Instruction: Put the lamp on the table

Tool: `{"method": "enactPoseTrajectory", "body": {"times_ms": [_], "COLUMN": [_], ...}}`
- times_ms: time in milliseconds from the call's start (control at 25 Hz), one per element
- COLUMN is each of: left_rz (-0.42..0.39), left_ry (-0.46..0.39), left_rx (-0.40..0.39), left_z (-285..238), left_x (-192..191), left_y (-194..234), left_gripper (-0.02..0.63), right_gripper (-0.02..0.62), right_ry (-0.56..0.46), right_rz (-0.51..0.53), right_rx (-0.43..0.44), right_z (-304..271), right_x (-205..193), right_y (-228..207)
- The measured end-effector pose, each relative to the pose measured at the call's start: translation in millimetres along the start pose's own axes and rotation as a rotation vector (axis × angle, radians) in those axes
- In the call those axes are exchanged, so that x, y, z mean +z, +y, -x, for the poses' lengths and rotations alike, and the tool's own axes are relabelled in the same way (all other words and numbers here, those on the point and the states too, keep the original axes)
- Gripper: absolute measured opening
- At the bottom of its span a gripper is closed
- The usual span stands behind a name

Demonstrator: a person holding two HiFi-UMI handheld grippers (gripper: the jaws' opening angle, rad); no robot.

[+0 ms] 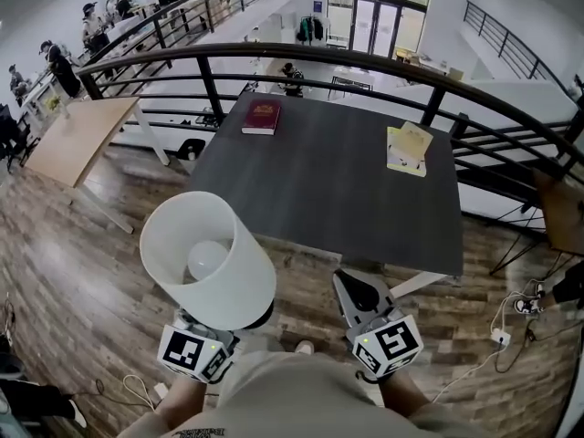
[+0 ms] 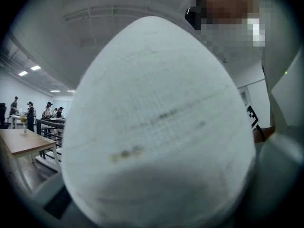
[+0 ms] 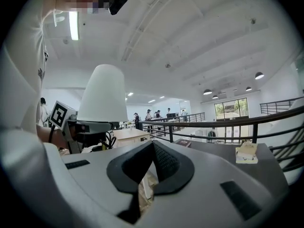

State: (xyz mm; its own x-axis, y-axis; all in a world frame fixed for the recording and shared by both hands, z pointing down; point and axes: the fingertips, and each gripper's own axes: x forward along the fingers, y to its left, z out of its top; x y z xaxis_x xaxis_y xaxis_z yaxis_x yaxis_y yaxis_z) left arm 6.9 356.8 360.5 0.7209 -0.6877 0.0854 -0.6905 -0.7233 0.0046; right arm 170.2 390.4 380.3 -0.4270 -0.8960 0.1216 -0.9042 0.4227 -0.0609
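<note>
The lamp's white shade (image 1: 208, 258) opens toward the camera in the head view, with the bulb visible inside, and it hangs over the wooden floor just short of the dark table (image 1: 338, 185). My left gripper (image 1: 203, 345) sits under the shade and is shut on the lamp below it. The right gripper view shows that hold from the side, with the left gripper (image 3: 90, 126) under the shade (image 3: 102, 94). The shade (image 2: 156, 127) fills the left gripper view and hides the jaws. My right gripper (image 1: 360, 292) (image 3: 151, 148) is shut and holds nothing.
A red book (image 1: 262, 117) lies at the table's far left. A cream box-like thing (image 1: 408, 149) sits at its far right. A black railing (image 1: 365, 62) curves behind the table. A light wooden table (image 1: 78, 140) stands to the left, and cables (image 1: 511, 322) lie on the floor to the right.
</note>
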Motion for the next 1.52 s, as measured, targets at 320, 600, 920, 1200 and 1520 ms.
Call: {"method": "enactPoseTrajectory", "body": {"times_ms": [320,600,920,1200,1520], "left_rz": [0.019,0.027,0.042,0.050,0.073], "left_ry": [0.018,0.004,0.008,0.015,-0.018], "left_rx": [0.036,0.054,0.053,0.054,0.059], "left_z": [-2.4,-25.7,-57.5,-99.2,-157.7], "left_x": [-4.1,-12.4,-24.7,-22.0,-5.7], "left_y": [5.3,32.9,91.9,163.5,279.6], "left_gripper": [0.080,0.080,0.080,0.080,0.080], "right_gripper": [0.000,0.000,0.000,0.000,0.000], "right_ry": [0.021,0.027,0.054,0.071,0.083], "right_rz": [-0.024,-0.007,0.004,0.002,-0.011], "right_rx": [0.017,0.031,0.040,0.046,0.057], "right_z": [-5.1,-27.9,-96.4,-179.5,-312.9], "right_x": [-11.6,-13.6,-16.3,-6.6,20.6], "right_y": [-9.7,-17.3,-30.0,-48.9,-64.5]}}
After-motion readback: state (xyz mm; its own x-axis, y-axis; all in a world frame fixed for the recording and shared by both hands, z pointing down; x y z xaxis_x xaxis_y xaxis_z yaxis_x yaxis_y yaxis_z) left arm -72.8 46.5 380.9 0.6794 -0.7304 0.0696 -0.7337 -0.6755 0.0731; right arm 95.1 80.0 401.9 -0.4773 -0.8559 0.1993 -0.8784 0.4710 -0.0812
